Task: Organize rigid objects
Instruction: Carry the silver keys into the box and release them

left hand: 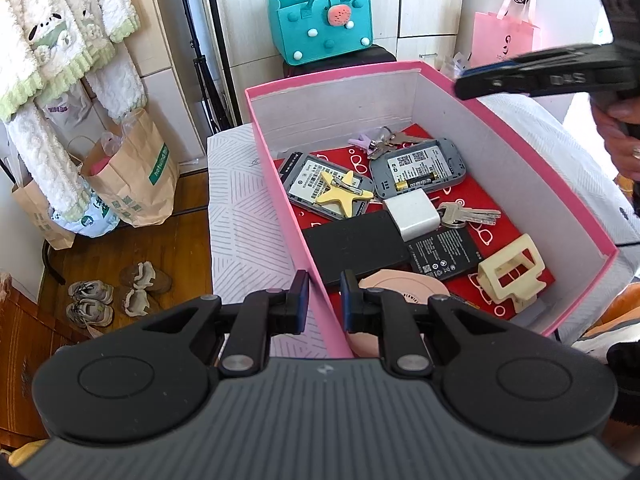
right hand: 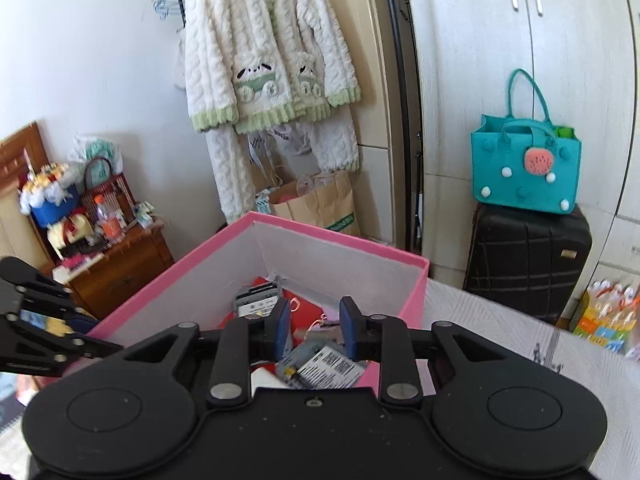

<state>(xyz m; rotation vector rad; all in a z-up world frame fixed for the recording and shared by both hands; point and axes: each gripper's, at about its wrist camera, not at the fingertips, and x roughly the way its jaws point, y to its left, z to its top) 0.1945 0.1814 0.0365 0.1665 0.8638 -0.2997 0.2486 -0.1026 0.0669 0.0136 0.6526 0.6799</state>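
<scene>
A pink box [left hand: 520,152] with white inner walls stands on a white patterned cover. It holds two grey devices with open backs [left hand: 416,168], a yellow star [left hand: 340,196], a white charger cube [left hand: 412,214], keys [left hand: 472,214], a flat black battery [left hand: 444,252], a black slab [left hand: 354,248] and a cream claw clip [left hand: 512,272]. My left gripper [left hand: 325,300] is shut on the box's near wall, one pad on each side. My right gripper [right hand: 315,328] hangs over the box's far right side, open with nothing between its pads; it also shows as the right gripper [left hand: 480,80] in the left wrist view.
A teal felt bag [right hand: 524,168] sits on a black suitcase [right hand: 524,256] behind the box. Paper bags [left hand: 132,176] and shoes [left hand: 116,296] lie on the wooden floor at left, under hanging fleece clothes [right hand: 260,48]. A cluttered wooden cabinet [right hand: 120,264] stands by the wall.
</scene>
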